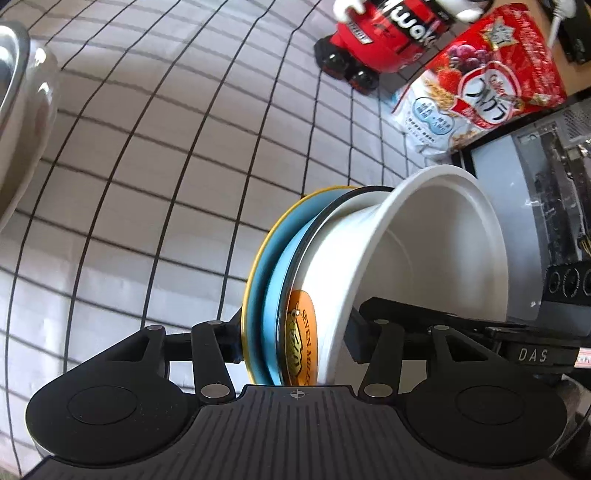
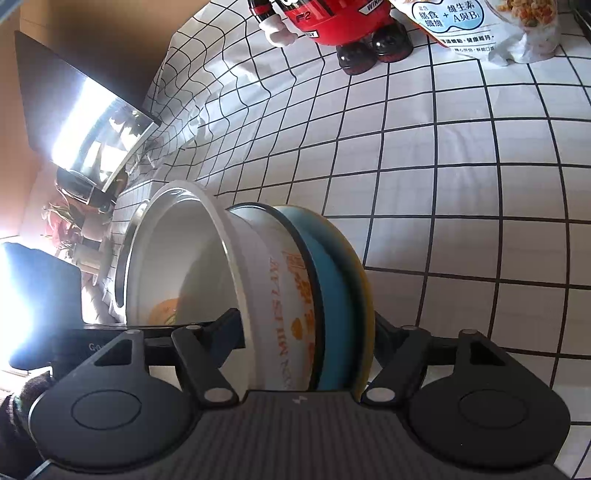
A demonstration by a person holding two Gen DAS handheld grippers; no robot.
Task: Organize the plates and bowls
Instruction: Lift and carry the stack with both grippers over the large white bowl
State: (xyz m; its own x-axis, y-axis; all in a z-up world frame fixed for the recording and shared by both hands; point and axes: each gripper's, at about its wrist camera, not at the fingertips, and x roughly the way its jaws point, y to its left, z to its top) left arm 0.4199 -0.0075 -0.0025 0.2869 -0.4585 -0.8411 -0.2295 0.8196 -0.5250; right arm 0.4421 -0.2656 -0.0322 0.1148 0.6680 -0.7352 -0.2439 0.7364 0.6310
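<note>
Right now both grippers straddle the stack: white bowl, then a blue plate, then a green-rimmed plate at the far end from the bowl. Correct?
Not quite: the outermost plate has a yellow rim, not green. The left wrist view shows it plainly, and the right wrist view agrees. The rest holds: white bowl, blue plate, with the left gripper and right gripper straddling the stack.

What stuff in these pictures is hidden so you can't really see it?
- Left wrist view: the red toy's top is cut off by the upper edge.
- Right wrist view: the cereal bag is cut off by the upper edge.
- Both views: the bottoms of the white bowl and blue plate sit behind the tongs' body.
- Right view: the window glare hides the left side.
</note>
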